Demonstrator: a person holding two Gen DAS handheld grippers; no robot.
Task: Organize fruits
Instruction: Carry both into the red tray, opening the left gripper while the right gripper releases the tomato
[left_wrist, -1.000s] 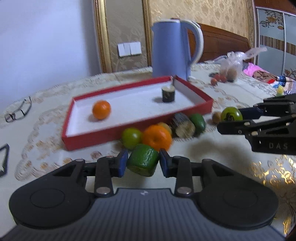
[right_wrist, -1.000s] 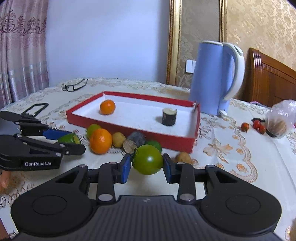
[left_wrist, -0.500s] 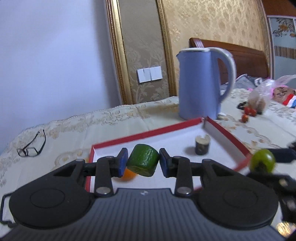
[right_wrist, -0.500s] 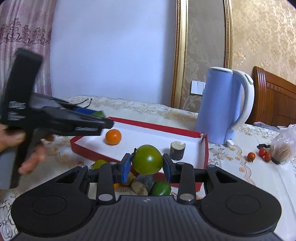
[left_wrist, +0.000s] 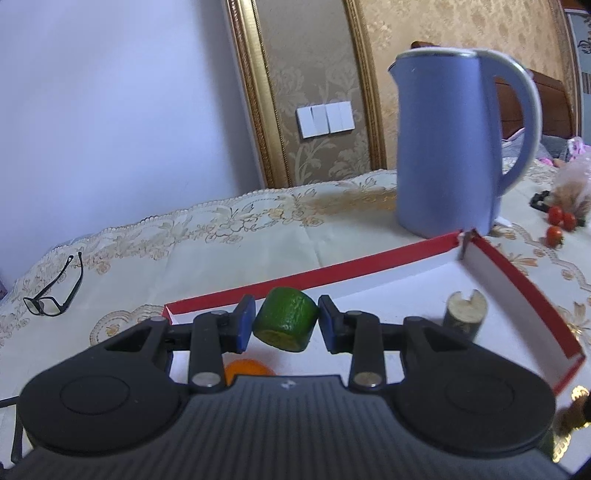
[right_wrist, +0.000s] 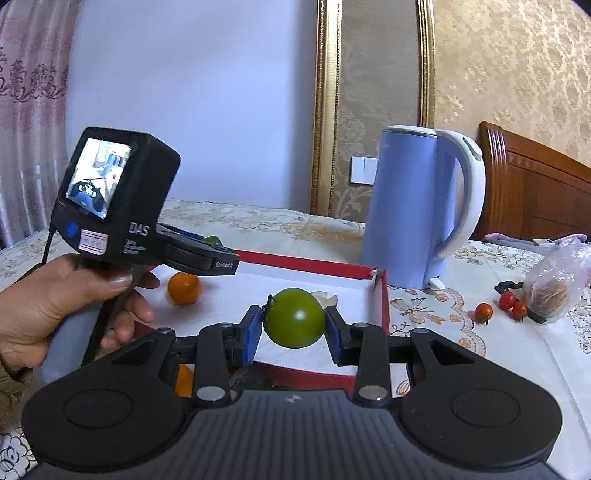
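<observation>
Left wrist: left hand-held gripper (left_wrist: 285, 325) pinching green chunk (left_wrist: 286, 324) over red tray (left_wrist: 517, 280) | right hand-held gripper (right_wrist: 294, 328) pinching green tomato (right_wrist: 294, 318) | orange (right_wrist: 184, 288), stump piece (left_wrist: 464, 314) in tray | loose fruit remains.

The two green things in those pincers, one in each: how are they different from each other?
The green cylinder piece in the left gripper has flat cut ends and a straight side; the green tomato in the right gripper is round and whole. The cylinder's skin looks dull and rough, the tomato's smooth and shiny. The tomato carries a dark stem on its upper left; the cylinder shows none. Both are green, clamped between blue pads, and held over the red tray.
</observation>
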